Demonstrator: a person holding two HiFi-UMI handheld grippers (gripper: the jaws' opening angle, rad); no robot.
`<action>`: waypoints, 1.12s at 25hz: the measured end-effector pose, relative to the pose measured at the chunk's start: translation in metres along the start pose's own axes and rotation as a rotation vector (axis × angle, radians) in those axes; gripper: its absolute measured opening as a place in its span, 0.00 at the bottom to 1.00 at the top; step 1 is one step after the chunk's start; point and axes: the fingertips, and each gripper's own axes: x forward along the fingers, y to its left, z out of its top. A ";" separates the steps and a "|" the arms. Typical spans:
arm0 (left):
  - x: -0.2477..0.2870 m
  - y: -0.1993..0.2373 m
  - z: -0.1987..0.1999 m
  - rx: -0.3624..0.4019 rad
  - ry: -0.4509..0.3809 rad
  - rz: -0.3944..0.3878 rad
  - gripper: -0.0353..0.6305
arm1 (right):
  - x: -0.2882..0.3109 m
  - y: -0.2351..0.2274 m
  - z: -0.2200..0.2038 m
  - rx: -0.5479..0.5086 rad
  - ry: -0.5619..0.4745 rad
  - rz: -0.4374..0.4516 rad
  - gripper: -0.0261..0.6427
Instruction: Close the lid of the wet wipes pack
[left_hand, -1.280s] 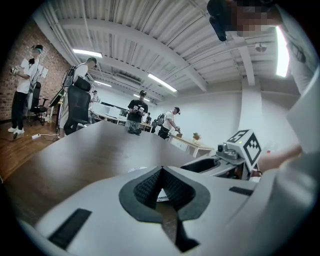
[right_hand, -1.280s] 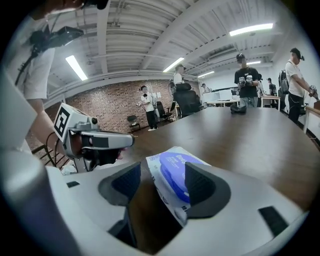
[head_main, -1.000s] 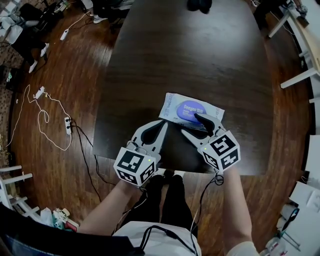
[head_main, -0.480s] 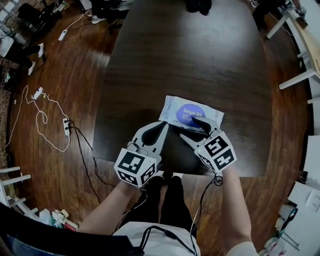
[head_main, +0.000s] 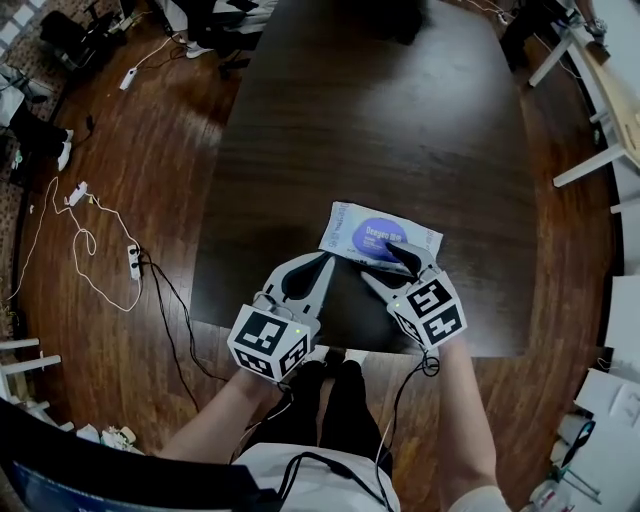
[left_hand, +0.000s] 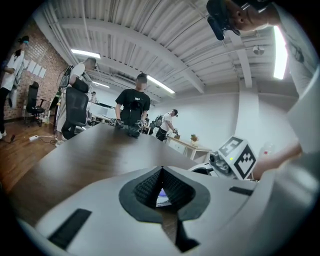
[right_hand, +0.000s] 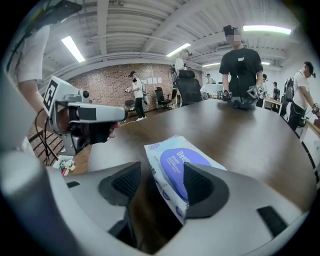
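The wet wipes pack lies flat on the dark table, white with a purple oval lid that rests flat on top. My right gripper is open, one dark pad over the pack's near right edge, the other beside it on the table. In the right gripper view the pack sits between the spread jaws of the right gripper. My left gripper is shut on nothing, tips just left of the pack. The left gripper shows a sliver of the pack through its pads.
The table's near edge runs just under both grippers. Cables and a power strip lie on the wooden floor at left, white desk legs at right. A person stands at the table's far end, beside an office chair.
The right gripper has drawn back a little toward me, its upper pad sliding from the middle of the lid to the pack's near edge. The left gripper has hardly moved.
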 end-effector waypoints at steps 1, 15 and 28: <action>-0.002 0.000 0.005 0.004 -0.006 0.001 0.05 | -0.004 0.001 0.004 -0.001 -0.011 -0.008 0.44; -0.041 -0.037 0.088 0.074 -0.088 -0.018 0.05 | -0.121 0.022 0.085 0.166 -0.320 -0.153 0.44; -0.114 -0.076 0.179 0.161 -0.245 -0.068 0.05 | -0.281 0.054 0.133 0.229 -0.629 -0.393 0.05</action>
